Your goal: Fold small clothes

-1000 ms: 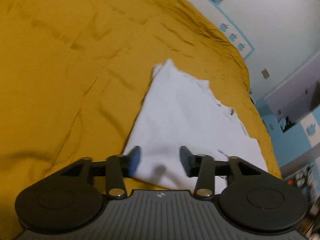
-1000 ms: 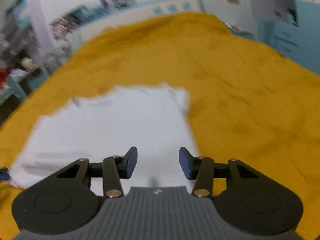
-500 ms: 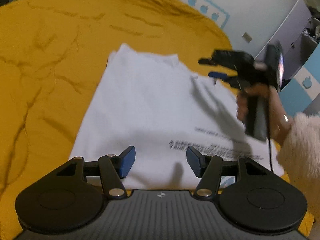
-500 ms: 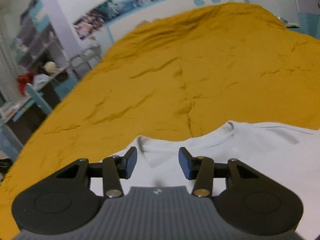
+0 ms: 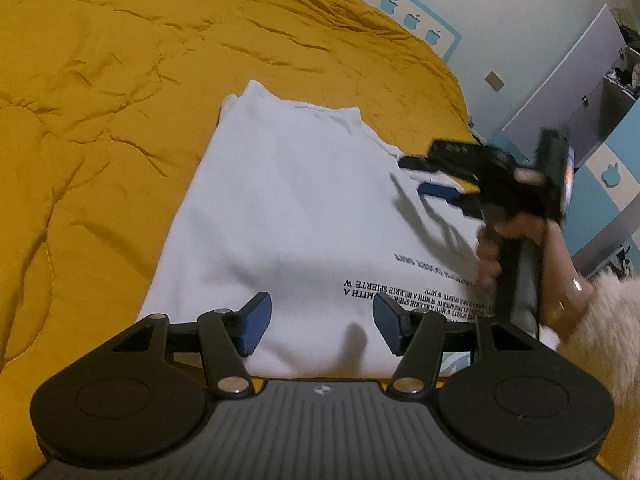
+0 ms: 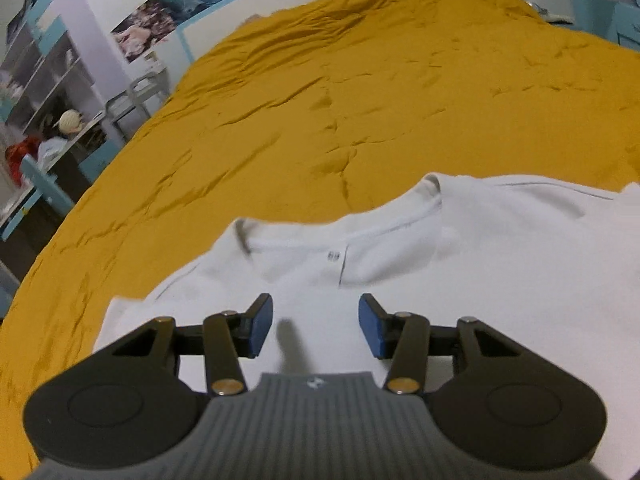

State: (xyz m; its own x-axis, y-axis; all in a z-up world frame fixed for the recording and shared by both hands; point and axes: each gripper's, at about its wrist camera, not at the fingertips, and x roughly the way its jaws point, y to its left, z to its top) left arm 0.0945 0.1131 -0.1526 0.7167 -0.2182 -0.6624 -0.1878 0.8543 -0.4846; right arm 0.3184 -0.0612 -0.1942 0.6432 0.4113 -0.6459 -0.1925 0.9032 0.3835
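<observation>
A white T-shirt (image 5: 296, 216) with dark printed text lies flat on the mustard-yellow bed cover (image 5: 100, 100). My left gripper (image 5: 322, 322) is open and empty, just above the shirt's near edge. My right gripper (image 6: 316, 328) is open and empty, hovering over the shirt (image 6: 460, 280) just short of its neckline (image 6: 340, 236). In the left wrist view the right gripper (image 5: 436, 178) shows at the shirt's right side, held by a hand, with its jaws apart.
The yellow cover (image 6: 360, 92) spreads wide beyond the shirt. A desk with shelves and clutter (image 6: 52, 120) stands off the bed's left side. White and blue cabinets (image 5: 580, 92) stand by the wall on the right.
Both grippers have swung to new positions over the shirt. The right gripper now faces the neckline and has come closer to it. The left gripper sits at the printed side.
</observation>
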